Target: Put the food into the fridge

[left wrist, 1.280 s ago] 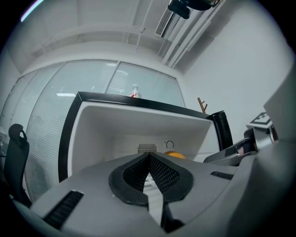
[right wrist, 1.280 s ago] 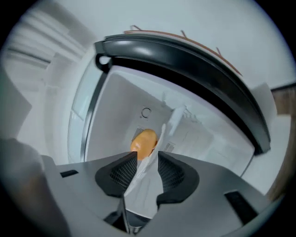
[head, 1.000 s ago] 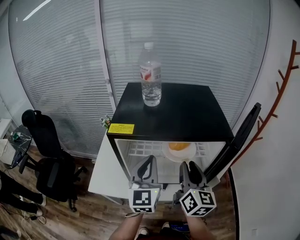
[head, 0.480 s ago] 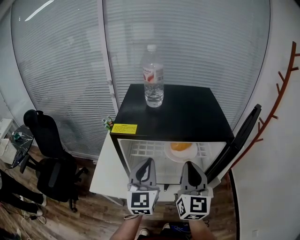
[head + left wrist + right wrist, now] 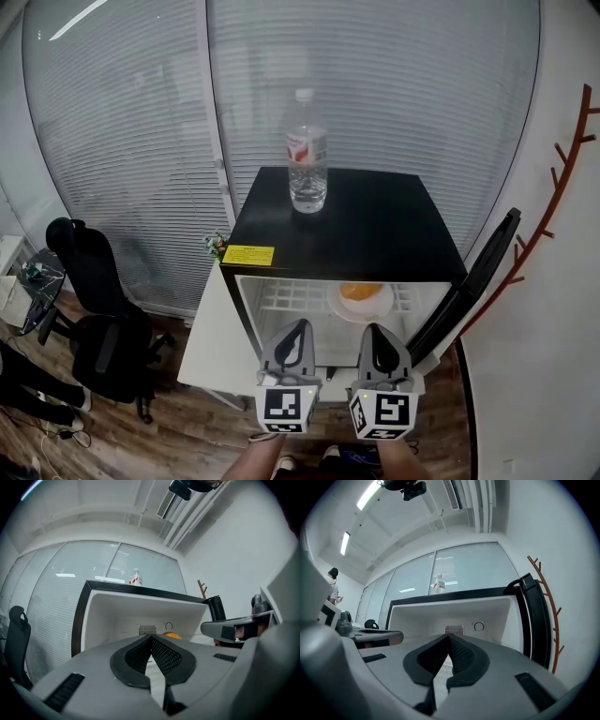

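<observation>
Slatted horizontal blinds (image 5: 394, 84) behind curved glass close off the room, above a brown wood-plank floor (image 5: 197, 436). Low in the head view, the left gripper (image 5: 301, 324) has its grey moulded jaws brought together, the black cross-hatched rubber pads (image 5: 161, 656) meeting at their tips with nothing between them. Just beside it, the right gripper (image 5: 372, 329) is closing down to the same state – tips touching, nothing held. Both point into the small open fridge (image 5: 347, 225), a glossy black-topped box with a smooth white plastic lining. Inside, on the white wire shelf (image 5: 286, 298), sits a round white plate (image 5: 361, 307) carrying the orange-yellow rounded food (image 5: 359, 292), toward the right of the compartment. The fridge's black door (image 5: 483, 272) stands swung open at the right. On the fridge top stands a clear ribbed plastic water bottle (image 5: 307, 164) with a red-and-white label, upright. A yellow rectangular sticker (image 5: 247, 255) marks the front left corner. A black padded office chair (image 5: 94, 309) stands well to the left – a rust-coloured branching coat rack (image 5: 562, 169) curves up the white wall at the right.
</observation>
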`<state>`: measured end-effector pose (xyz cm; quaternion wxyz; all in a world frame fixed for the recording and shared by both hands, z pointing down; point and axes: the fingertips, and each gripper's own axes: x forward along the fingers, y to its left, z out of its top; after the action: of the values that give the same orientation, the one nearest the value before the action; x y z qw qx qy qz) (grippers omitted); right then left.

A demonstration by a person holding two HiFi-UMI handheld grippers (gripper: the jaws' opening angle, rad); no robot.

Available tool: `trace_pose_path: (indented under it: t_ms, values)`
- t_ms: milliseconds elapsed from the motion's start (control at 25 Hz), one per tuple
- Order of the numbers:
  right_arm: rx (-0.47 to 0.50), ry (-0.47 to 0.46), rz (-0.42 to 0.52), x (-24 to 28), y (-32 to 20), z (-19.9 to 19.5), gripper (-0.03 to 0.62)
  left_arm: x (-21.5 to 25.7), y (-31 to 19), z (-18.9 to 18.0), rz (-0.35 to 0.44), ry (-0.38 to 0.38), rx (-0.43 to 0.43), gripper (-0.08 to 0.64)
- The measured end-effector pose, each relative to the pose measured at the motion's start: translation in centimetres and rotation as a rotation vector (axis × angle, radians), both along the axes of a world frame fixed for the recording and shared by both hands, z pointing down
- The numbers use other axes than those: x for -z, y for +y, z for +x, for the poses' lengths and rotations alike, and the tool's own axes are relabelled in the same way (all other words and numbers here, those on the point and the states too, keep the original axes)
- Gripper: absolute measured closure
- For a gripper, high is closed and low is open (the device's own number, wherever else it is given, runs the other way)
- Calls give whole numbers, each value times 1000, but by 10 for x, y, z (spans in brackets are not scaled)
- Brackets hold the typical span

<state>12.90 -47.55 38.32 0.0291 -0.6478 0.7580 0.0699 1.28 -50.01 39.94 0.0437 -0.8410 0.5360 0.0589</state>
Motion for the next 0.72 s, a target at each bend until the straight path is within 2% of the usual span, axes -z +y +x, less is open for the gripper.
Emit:
trace_pose_path:
  t_ms: [520, 720]
  values:
    - [0, -1, -12, -1, 1, 4, 565, 2, 1, 5, 6, -9, -1, 534]
    - [0, -3, -15, -1, 0, 8, 565, 4, 2, 8, -6, 13, -7, 534]
